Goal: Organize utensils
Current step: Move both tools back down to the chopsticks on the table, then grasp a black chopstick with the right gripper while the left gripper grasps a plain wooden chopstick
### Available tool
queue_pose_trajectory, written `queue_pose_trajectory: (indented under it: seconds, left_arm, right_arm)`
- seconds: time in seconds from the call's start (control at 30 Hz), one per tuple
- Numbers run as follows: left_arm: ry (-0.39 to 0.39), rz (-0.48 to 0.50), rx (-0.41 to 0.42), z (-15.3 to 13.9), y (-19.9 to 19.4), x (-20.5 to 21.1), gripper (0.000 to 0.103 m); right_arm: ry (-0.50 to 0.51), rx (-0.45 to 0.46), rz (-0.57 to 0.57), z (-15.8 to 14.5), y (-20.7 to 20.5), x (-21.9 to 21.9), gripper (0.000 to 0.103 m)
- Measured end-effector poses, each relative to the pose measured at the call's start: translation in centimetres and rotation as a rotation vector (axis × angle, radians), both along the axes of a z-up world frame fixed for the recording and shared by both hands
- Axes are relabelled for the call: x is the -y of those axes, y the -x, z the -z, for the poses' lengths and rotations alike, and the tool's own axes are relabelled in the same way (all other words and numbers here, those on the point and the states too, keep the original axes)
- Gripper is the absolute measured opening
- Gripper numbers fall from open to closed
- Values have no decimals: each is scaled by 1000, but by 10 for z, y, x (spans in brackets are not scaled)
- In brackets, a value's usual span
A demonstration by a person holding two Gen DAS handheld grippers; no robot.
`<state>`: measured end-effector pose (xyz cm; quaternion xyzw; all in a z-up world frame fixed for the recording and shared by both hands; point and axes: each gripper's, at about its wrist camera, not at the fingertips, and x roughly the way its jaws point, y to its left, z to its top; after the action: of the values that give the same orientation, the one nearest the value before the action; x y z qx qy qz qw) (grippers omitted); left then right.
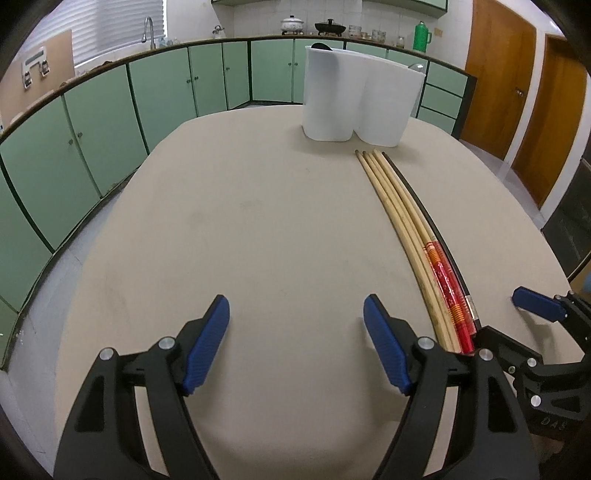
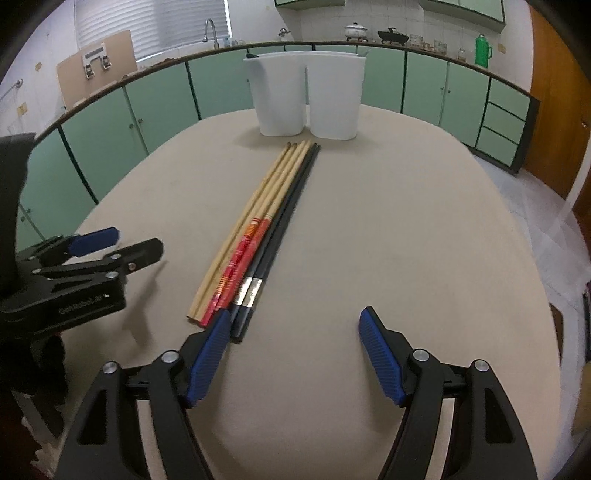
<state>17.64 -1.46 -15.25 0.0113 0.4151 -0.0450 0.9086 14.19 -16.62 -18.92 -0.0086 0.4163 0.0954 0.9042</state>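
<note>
Several chopsticks [image 2: 258, 229] lie side by side on the beige table [image 2: 388, 240]: plain wooden ones, two with red printed ends, two black ones with silver bands. They also show in the left wrist view [image 1: 413, 218]. A white two-compartment holder [image 2: 306, 96] stands at the table's far end, also in the left wrist view [image 1: 358, 96]. My right gripper [image 2: 293, 332] is open, its left finger beside the near ends of the chopsticks. My left gripper [image 1: 296, 317] is open and empty, left of the chopsticks.
Green kitchen cabinets [image 1: 159, 88] curve behind the table with a sink tap, pots and a green thermos [image 1: 421, 35] on the counter. Wooden doors [image 1: 517, 92] stand at the right. Something dark sticks out of the holder's left compartment.
</note>
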Motion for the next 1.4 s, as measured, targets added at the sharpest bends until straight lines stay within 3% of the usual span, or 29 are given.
queue_pose_trajectory:
  seconds: [0.2, 0.3, 0.37, 0.5, 0.57, 0.9, 1.17, 1.27, 1.4]
  left_arm:
    - [3, -8, 4, -1, 2, -3, 73]
    - [-4, -1, 9, -2, 3, 0, 73]
    - [-5, 7, 9, -2, 4, 2, 74]
    - [-7, 24, 6, -2, 6, 7, 74]
    - [-11, 32, 5, -1, 7, 10, 74]
    - [20, 122, -27, 3, 8, 36, 76]
    - [21, 118, -31, 3, 6, 41, 77]
    - [54, 120, -5, -2, 10, 38, 77]
    - [30, 148, -23, 2, 7, 46, 77]
  right_arm:
    - [-16, 11, 68, -3, 1, 20, 71]
    - [-62, 25, 27, -5, 5, 18, 63]
    - [-62, 18, -2, -3, 6, 10, 47]
    - [-38, 6, -38, -1, 4, -2, 27]
    - [-38, 6, -37, -2, 5, -1, 8]
    - [-74, 2, 50, -1, 2, 32, 7]
    - [-71, 0, 49, -1, 3, 35, 6]
    - [-77, -3, 49, -1, 2, 36, 7]
    - [-77, -4, 48, 0, 1, 36, 7]
